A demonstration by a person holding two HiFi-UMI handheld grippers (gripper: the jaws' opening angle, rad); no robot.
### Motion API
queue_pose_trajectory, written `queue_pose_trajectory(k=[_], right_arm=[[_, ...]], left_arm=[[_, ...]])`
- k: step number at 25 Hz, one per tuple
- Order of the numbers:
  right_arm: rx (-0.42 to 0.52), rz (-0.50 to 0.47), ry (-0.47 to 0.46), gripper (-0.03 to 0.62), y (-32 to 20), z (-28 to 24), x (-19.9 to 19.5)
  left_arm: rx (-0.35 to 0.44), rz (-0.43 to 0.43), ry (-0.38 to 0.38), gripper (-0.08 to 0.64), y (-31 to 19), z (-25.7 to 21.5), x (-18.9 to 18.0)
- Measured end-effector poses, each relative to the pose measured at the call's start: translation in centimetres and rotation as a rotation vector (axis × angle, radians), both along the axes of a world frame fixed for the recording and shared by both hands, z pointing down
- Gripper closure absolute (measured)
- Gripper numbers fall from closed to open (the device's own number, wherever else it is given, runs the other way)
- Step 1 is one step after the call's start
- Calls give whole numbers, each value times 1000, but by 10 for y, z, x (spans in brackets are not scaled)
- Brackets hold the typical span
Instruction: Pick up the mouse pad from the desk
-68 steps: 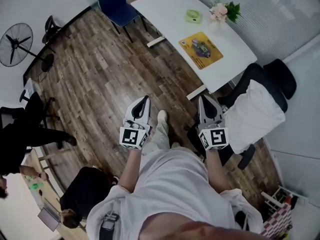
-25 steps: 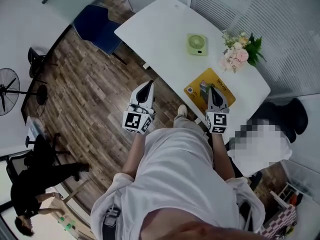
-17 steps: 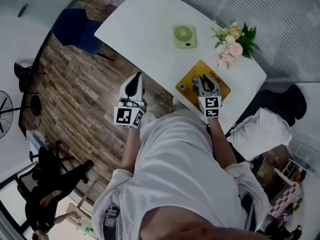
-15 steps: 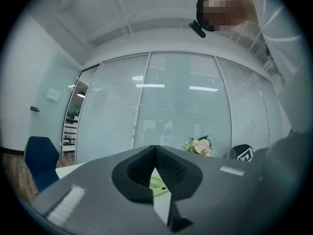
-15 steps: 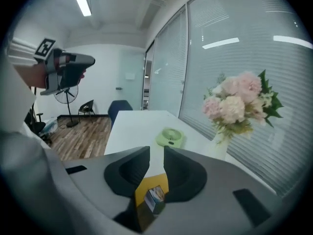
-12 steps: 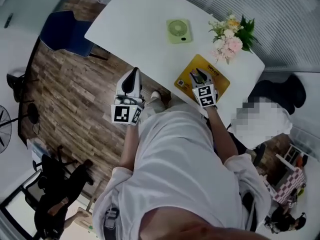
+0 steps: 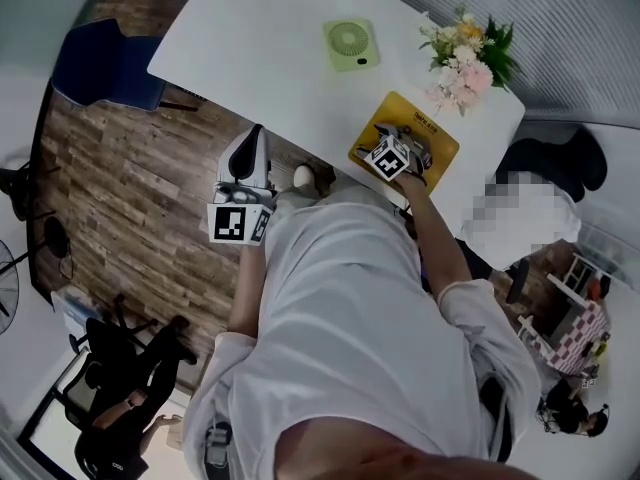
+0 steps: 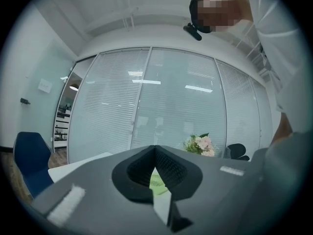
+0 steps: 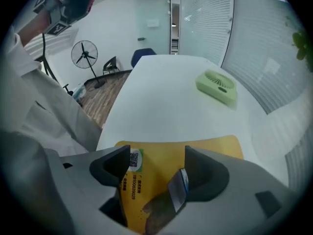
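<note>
Right hand-held gripper point(image 9: 157, 163), jaws just opened wide, tilts down over yellow mouse pad point(image 9: 210, 148) lying flat at near edge of white counter point(image 7: 260, 28); pad between jaws, ungripped. Left hand-held gripper point(image 8: 155, 151) jaws together, empty. Risk: pad lies flat, jaws may skid, shoving it away.

Mouse pad point(image 9: 210, 148): yellow, with a dark printed picture (its own colours are hard to tell here) and a small white label bearing a black square code and a green mark.
Desk point(image 7: 260, 38): plain white.
Fan point(image 7: 350, 44): pale green.
Flowers point(image 7: 462, 53): pink and white, green leaves.
Floor point(image 7: 110, 198): brown wood planks.
Chair point(image 7: 95, 68): dark blue.
Left gripper point(image 8: 155, 151) and right gripper point(image 9: 157, 159): grey, cubes with black-and-white square markers.
</note>
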State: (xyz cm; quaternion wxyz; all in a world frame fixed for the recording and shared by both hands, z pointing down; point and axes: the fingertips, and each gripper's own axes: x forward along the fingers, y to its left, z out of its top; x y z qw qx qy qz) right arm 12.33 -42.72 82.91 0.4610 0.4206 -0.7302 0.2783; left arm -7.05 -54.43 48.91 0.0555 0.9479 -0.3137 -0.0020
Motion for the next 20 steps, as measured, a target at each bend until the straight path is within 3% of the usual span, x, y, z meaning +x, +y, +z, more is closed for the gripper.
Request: queue_pose_trajectory(k=[5, 11, 15, 20], right_arm=[[-20, -23, -34, 238, 2, 9, 0], [-4, -23, -35, 288, 4, 8, -5], [1, -12, -42, 434, 12, 6, -16], [-2, -23, -54, 529, 16, 7, -18]], left_arm=[[-13, 6, -17, 572, -10, 5, -1], [-16, 33, -24, 572, -5, 9, 7], [-17, 42, -19, 572, 1, 10, 12], [-1, 48, -13, 572, 4, 5, 17]])
